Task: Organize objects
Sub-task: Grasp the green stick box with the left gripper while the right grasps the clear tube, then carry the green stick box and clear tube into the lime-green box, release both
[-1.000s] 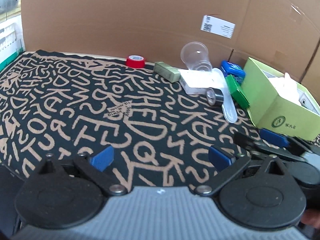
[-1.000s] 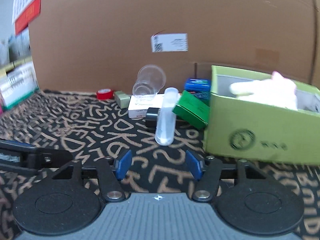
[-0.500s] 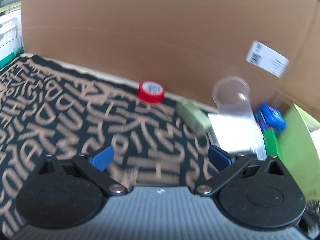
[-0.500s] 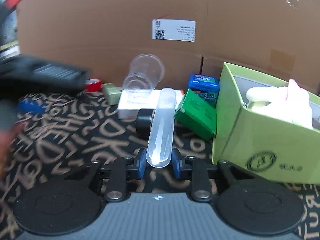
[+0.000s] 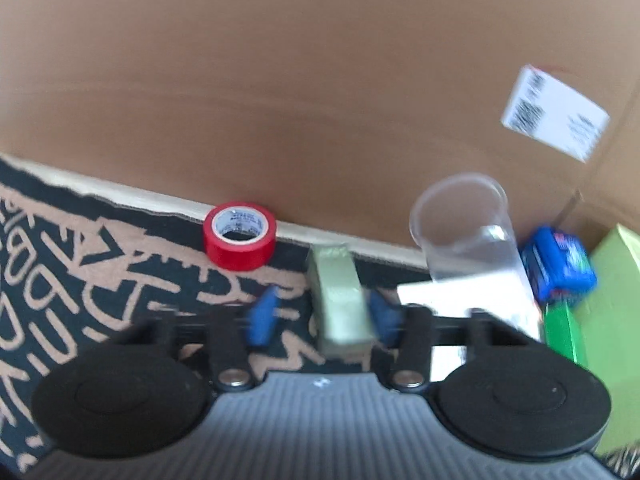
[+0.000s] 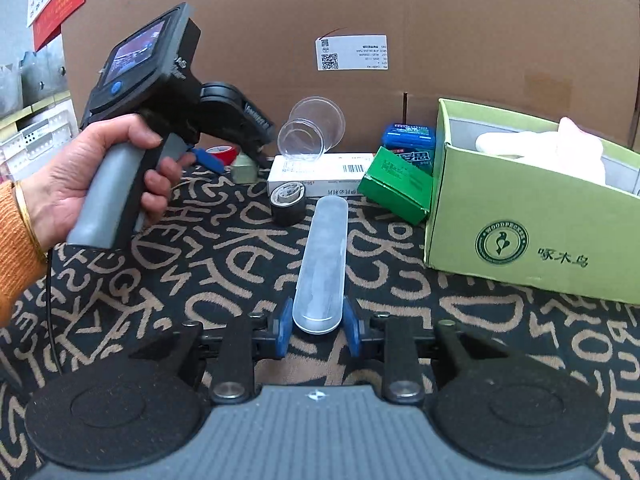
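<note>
Our right gripper [image 6: 316, 330] grasps the near end of a frosted clear oblong case [image 6: 320, 266] pointing away toward the cardboard, while our left gripper [image 5: 320, 320] jaws are closing around a pale green block [image 5: 340, 304] lying lengthwise.

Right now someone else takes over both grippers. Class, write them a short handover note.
Right gripper: shut on the clear tube, which lies on the mat.
Left gripper: closing around the pale green block; left pad not touching yet.
Green box at right holds something white.
Left on the mat: red tape, black tape, cup, white, green and blue packs.
</note>
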